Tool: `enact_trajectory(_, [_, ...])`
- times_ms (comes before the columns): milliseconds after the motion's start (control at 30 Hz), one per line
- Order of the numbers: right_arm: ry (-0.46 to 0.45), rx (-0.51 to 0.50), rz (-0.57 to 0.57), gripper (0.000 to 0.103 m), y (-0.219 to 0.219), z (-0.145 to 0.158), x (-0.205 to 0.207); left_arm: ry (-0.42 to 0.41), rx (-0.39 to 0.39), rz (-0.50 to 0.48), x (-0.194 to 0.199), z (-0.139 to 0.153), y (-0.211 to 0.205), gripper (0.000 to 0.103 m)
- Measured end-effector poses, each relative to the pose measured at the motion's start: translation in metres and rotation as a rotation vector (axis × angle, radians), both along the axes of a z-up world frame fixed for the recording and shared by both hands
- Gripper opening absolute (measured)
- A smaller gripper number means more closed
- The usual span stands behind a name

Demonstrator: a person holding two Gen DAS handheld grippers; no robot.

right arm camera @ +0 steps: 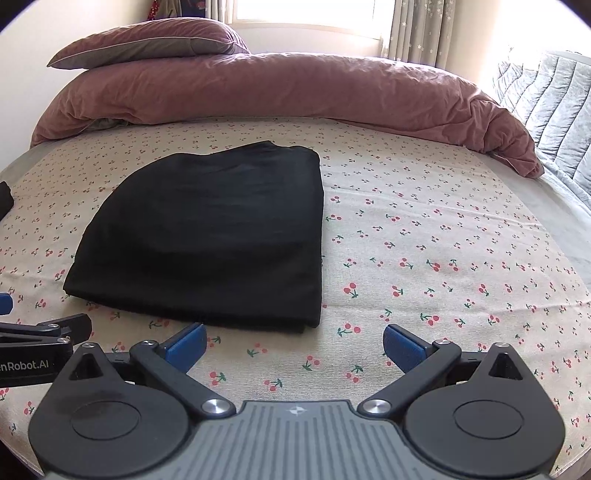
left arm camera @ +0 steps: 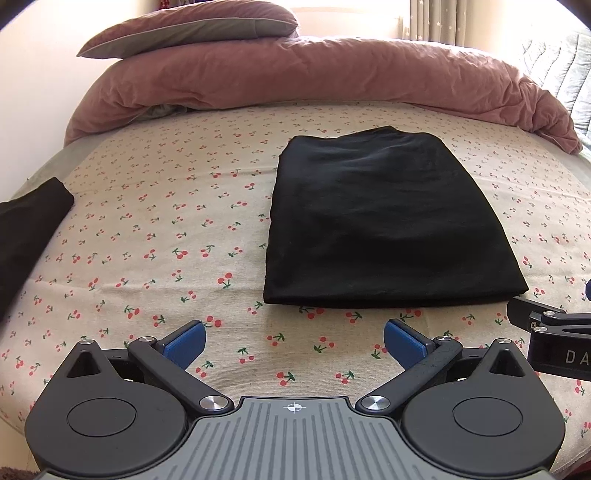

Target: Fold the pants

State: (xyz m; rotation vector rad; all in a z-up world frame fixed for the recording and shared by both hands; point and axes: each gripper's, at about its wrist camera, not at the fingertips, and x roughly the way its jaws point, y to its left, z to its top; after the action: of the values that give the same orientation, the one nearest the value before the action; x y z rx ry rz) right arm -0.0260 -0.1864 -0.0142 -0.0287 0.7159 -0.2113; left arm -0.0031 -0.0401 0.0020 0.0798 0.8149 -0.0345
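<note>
Black pants (left arm camera: pixel 384 221) lie folded into a flat rectangle on the cherry-print bed sheet (left arm camera: pixel 166 229); the right wrist view shows the same pants (right arm camera: pixel 218 236) left of centre. My left gripper (left arm camera: pixel 294 343) is open just in front of the bundle's near edge, with nothing between its blue pads (left arm camera: pixel 186 345). Beside it, my right gripper (right arm camera: pixel 294 345) is open too, in front of the bundle's near right corner, empty. Each gripper's body shows at the edge of the other's view.
A second black garment (left arm camera: pixel 26 229) lies at the sheet's left edge. A pink duvet (left arm camera: pixel 295 77) and pillow (left arm camera: pixel 192 26) are piled along the far side. A grey quilted cover (right arm camera: pixel 554 99) sits at the far right. Bare sheet surrounds the pants.
</note>
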Motion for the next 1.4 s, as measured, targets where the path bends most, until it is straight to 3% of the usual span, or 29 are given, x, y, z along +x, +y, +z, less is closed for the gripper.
enact_trajectory(1400, [0.007,0.002,-0.001,0.102,0.0025,-0.0023,0.0028,-0.001,0.002,-0.006,-0.0002,-0.0004,-0.0008,0.103])
